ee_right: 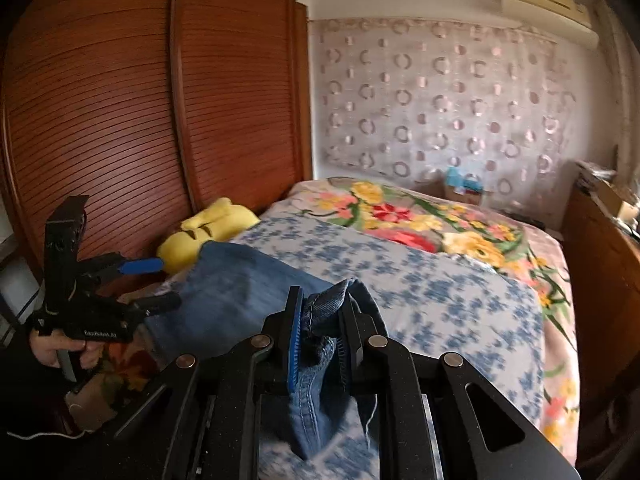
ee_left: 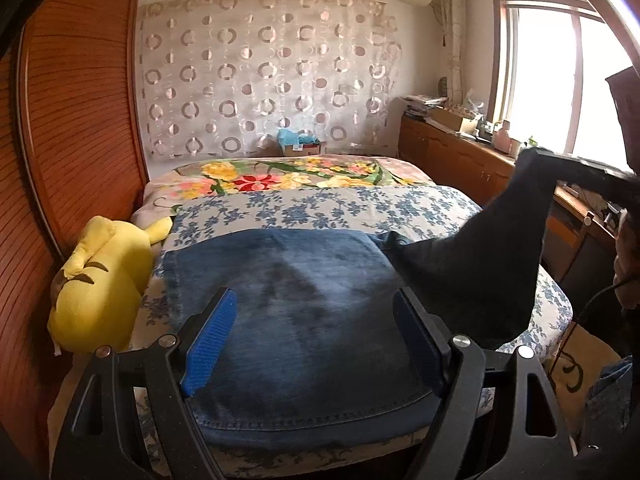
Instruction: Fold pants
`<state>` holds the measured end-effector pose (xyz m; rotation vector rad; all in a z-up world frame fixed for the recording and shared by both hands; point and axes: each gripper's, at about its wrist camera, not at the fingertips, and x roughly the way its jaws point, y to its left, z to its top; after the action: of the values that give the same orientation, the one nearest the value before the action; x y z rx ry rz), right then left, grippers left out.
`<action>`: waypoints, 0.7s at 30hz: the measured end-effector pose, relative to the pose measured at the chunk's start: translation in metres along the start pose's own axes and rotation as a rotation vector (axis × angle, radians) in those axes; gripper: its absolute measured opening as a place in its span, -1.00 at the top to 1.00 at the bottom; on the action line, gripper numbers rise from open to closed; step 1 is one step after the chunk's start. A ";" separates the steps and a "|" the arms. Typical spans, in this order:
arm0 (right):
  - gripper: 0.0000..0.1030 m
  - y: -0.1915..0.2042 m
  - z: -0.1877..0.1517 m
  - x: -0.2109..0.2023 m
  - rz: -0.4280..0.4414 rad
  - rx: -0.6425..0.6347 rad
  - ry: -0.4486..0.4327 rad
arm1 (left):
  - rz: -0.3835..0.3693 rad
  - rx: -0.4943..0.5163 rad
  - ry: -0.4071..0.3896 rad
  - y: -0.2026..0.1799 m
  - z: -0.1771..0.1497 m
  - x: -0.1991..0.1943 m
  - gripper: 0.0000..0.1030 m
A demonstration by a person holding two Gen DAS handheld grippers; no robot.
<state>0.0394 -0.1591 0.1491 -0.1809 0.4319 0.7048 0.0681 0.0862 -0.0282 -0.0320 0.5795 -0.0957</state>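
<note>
Blue jeans lie spread on the bed's blue-flowered sheet. In the left wrist view my left gripper hovers just over them, open, with only the flat denim seen between its blue pads. My right gripper is raised at the right with one part of the jeans hanging from it as a dark, backlit flap. In the right wrist view, that right gripper is shut on a bunched denim edge. The rest of the jeans trail left toward the open left gripper, held by a hand.
A yellow plush toy lies at the bed's left edge against a wooden louvred wardrobe. A flowered blanket covers the far half of the bed. A cluttered wooden sideboard runs along the right under a bright window.
</note>
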 end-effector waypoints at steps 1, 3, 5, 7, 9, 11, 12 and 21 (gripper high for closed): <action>0.70 0.004 0.004 0.006 0.012 -0.010 -0.002 | 0.003 -0.007 0.001 0.004 -0.002 -0.001 -0.57; 0.70 0.012 0.013 0.021 0.036 -0.033 -0.007 | 0.006 -0.016 0.004 0.009 -0.005 -0.002 -0.57; 0.70 0.023 0.023 0.037 0.068 -0.057 -0.013 | 0.015 -0.023 0.007 0.016 -0.008 -0.004 -0.57; 0.70 0.031 0.029 0.051 0.098 -0.070 -0.015 | 0.023 -0.030 0.008 0.022 -0.013 -0.006 -0.57; 0.70 0.036 0.032 0.067 0.126 -0.072 -0.005 | 0.030 -0.039 0.010 0.029 -0.016 -0.008 -0.57; 0.70 0.034 0.032 0.082 0.150 -0.064 0.011 | 0.037 -0.048 0.013 0.035 -0.019 -0.009 -0.57; 0.70 0.034 0.031 0.090 0.165 -0.057 0.026 | 0.039 -0.051 0.014 0.038 -0.020 -0.010 -0.57; 0.25 0.018 0.021 0.102 0.113 -0.060 0.082 | 0.030 -0.077 0.023 0.046 -0.029 -0.005 -0.57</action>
<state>0.1041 -0.0793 0.1227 -0.2435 0.5022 0.8243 0.0520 0.1327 -0.0529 -0.0973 0.6068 -0.0446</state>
